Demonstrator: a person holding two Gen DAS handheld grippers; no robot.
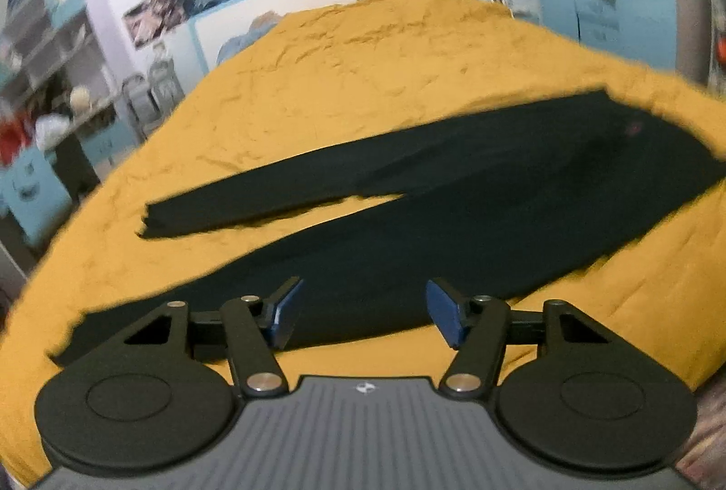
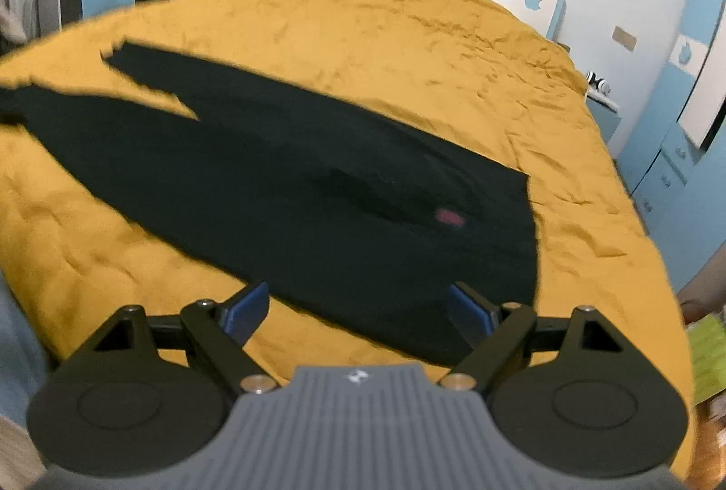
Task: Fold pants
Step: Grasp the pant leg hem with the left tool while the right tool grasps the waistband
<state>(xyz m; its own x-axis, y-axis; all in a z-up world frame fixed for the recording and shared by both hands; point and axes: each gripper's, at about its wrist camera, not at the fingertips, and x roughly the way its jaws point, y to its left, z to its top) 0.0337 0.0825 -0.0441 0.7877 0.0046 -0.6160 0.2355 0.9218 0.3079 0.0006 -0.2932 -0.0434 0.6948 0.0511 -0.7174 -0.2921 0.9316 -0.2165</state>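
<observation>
Black pants (image 1: 408, 227) lay flat on yellow bedspread (image 1: 317, 81), legs splayed for folding. Left gripper (image 1: 363, 313) and right gripper (image 2: 358, 308) hovered over near edge, fingers spread, holding nothing.

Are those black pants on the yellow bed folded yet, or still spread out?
Spread out. The black pants lie flat on the yellow bedspread, both legs separate, forming a V; neither open gripper touches them.

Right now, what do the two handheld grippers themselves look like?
The left gripper and right gripper look alike: matte black linkage arms with silver pivot pins, two round black discs, blue finger pads, and a grey ribbed body with a small white round emblem. No cables or sleeves show.
</observation>
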